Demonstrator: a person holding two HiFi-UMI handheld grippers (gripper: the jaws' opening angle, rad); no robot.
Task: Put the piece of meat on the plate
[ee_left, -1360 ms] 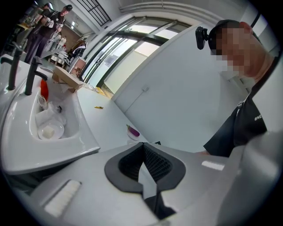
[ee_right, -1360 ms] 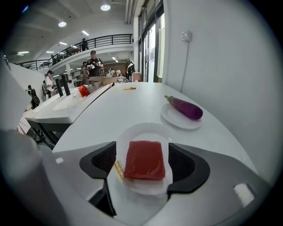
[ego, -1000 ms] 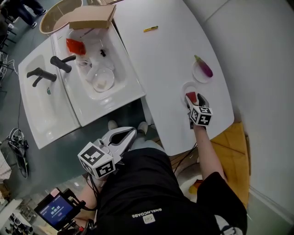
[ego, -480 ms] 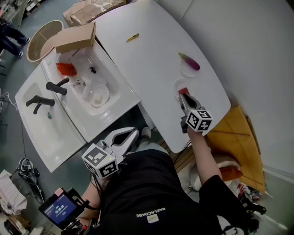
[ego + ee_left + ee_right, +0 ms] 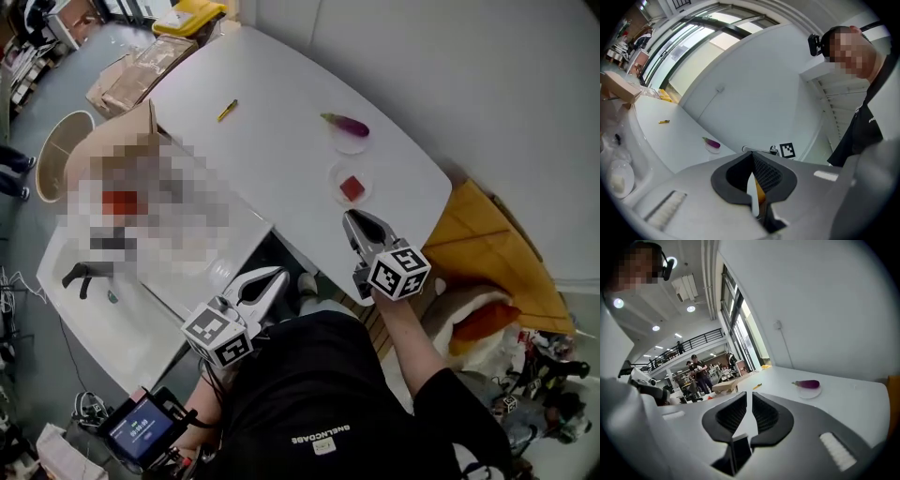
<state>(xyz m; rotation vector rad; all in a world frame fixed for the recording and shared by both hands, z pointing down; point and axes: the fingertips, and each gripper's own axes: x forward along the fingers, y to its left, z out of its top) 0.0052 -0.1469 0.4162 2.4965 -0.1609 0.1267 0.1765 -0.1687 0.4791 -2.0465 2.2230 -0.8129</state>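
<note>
The red piece of meat (image 5: 352, 187) lies on a small clear plate (image 5: 339, 174) near the front edge of the white table (image 5: 281, 141). My right gripper (image 5: 351, 217) hangs a little in front of that plate, off the meat. Its jaws are closing and have nothing between them; in the right gripper view (image 5: 749, 397) only a thin slit is left. My left gripper (image 5: 277, 275) is held low by the person's body, off the table, shut and empty. In the left gripper view (image 5: 752, 157) its jaws meet.
A purple eggplant (image 5: 345, 124) rests on a second small plate (image 5: 351, 141) behind the meat. A yellow pen (image 5: 227, 110) lies far back on the table. A sink unit stands at the left, cardboard boxes (image 5: 131, 70) behind it. An orange cushion (image 5: 483, 239) lies to the right.
My right gripper has left the meat on the plate, lifted and pulled back toward the person, and its jaws have come together. The left gripper rose slightly.
</note>
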